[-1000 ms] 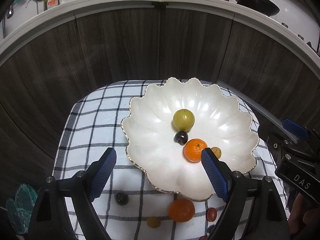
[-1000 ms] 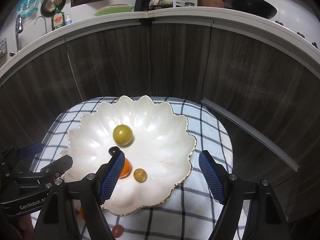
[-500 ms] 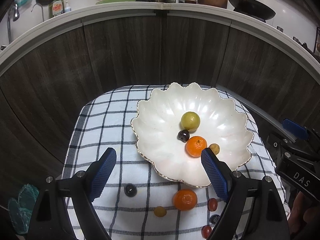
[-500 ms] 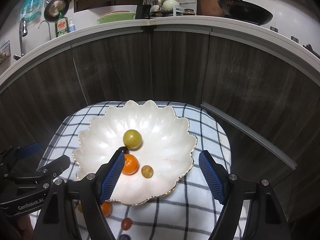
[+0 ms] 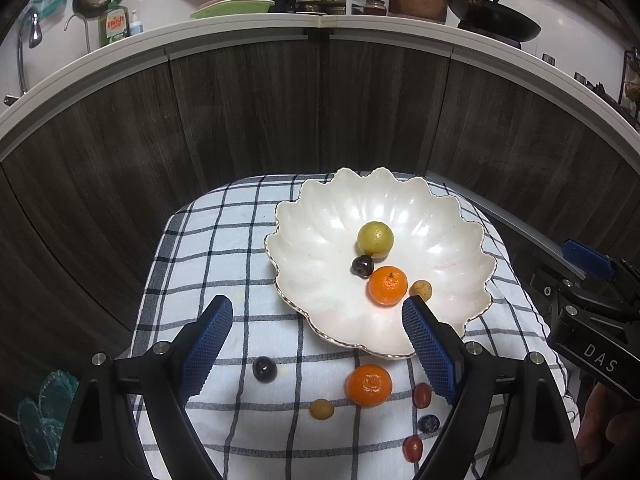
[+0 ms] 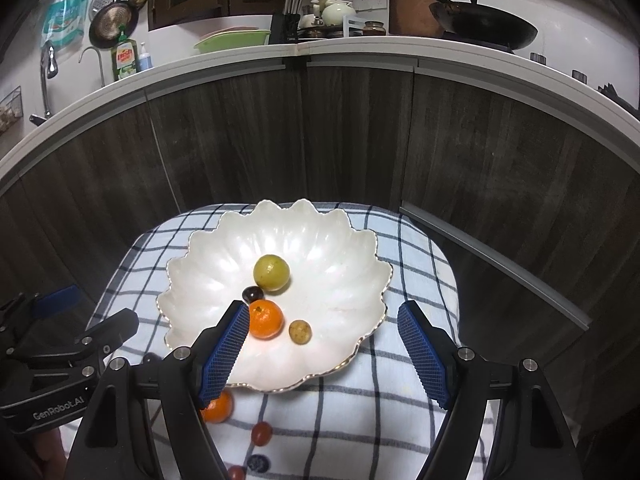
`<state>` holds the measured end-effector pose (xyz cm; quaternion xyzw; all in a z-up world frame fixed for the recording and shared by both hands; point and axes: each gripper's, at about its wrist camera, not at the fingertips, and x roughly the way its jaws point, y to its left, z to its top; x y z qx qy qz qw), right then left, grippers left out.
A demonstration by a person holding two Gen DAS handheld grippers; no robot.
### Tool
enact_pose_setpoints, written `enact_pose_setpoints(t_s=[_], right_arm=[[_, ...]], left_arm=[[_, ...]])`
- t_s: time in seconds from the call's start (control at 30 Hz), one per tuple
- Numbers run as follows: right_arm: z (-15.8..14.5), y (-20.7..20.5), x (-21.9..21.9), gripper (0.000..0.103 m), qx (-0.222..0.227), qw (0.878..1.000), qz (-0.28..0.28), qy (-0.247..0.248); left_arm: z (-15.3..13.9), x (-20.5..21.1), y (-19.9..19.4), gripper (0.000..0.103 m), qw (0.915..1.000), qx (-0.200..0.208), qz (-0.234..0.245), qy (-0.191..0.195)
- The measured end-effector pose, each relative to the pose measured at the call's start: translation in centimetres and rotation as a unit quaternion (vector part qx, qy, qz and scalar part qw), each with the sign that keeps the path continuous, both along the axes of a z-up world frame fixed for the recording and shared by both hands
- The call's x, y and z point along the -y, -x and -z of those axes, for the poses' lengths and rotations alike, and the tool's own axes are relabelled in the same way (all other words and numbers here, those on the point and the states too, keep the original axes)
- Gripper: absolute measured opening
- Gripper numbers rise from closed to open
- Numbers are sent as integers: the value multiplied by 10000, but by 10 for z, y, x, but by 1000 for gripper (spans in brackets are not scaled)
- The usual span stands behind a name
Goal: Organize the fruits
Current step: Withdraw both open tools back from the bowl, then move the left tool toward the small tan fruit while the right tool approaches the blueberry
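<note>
While both grippers hang above a checked cloth [image 5: 224, 248], four fruits sit in the white scalloped bowl [image 5: 320, 232]: a yellow-green fruit [image 5: 375, 239] near the middle, a dark cherry [image 5: 362, 266] touching its near side, a mandarin [image 5: 387, 285] just nearer again, and a small tan fruit [image 5: 420, 289] beside the mandarin. The bowl stands toward the cloth's far right side. On the bare cloth by the bowl's near rim lie a second mandarin [image 5: 368, 385], a dark round fruit [image 5: 264, 368] to its left, a small yellow fruit [image 5: 321, 409], two red cherry tomatoes [image 5: 422, 395] [image 5: 413, 449] and a dark blue berry [image 5: 428, 423] toward the cloth's near edge. The left gripper [image 5: 316, 318] has its jaws spread wide with nothing between the blue pads; the right gripper [image 6: 322, 320] likewise stands wide apart and empty over the bowl's near rim. Behind the cloth rises a dark wood-grain cabinet front [image 6: 360, 132] under a pale counter edge.
</note>
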<state>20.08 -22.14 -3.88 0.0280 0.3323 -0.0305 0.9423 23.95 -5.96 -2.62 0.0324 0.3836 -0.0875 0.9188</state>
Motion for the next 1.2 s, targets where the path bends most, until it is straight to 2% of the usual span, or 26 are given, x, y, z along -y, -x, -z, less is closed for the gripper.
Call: enact_pose_setpoints(t_s=[0.9,1.2], right_arm=[[12,34,-24,77,-65,10000,39,52],[22,46,-30,77,-34,9999,160,40]], left_arm=[[11,-22,34,87,10000,19,47,9],[28,-35,50,87,9999,-24,72,79]])
